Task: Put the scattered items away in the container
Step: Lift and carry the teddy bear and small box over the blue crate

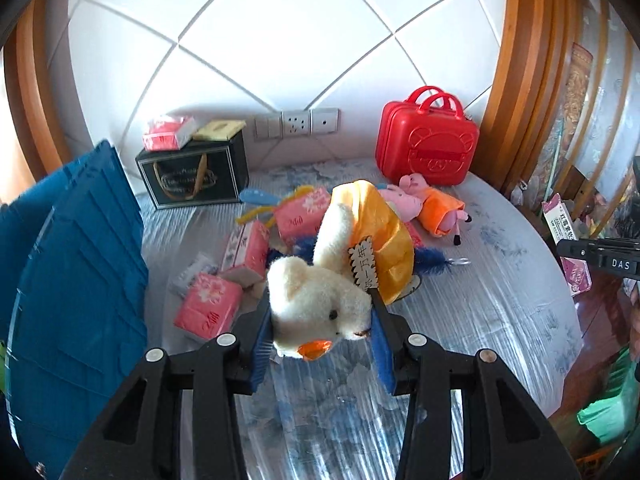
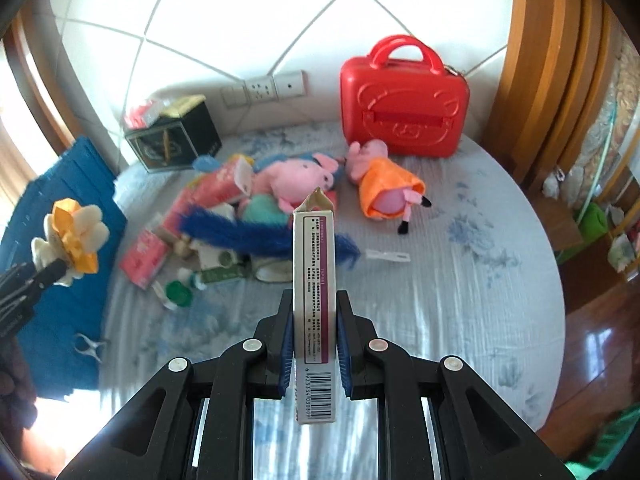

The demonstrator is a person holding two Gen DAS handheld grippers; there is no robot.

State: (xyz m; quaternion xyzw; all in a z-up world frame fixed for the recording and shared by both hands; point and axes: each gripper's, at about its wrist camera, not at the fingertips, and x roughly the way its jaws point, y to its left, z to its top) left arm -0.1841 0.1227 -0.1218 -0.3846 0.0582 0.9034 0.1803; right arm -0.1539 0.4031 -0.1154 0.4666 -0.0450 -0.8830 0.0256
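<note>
My left gripper [image 1: 320,320] is shut on the head of a white plush duck [image 1: 316,292] in a yellow satin robe and holds it above the table. The blue container [image 1: 72,260] stands close on the left. In the right wrist view, my right gripper [image 2: 314,312] is shut on a slim white-and-purple carton [image 2: 314,272], upright between the blue pads. Below lies a pile: pink tissue packs [image 2: 144,256], a pink plush [image 2: 292,180], a pig plush in an orange dress [image 2: 384,184] and a blue fuzzy piece [image 2: 248,232]. The duck [image 2: 74,236] shows at far left over the container [image 2: 72,200].
A red carry case [image 2: 404,104] and a black gift box [image 2: 172,136] stand at the back by the wall sockets. A green-capped tube [image 2: 180,292], a metal clip [image 2: 90,346] and a small white tag [image 2: 388,256] lie on the round cloth-covered table [image 2: 480,300].
</note>
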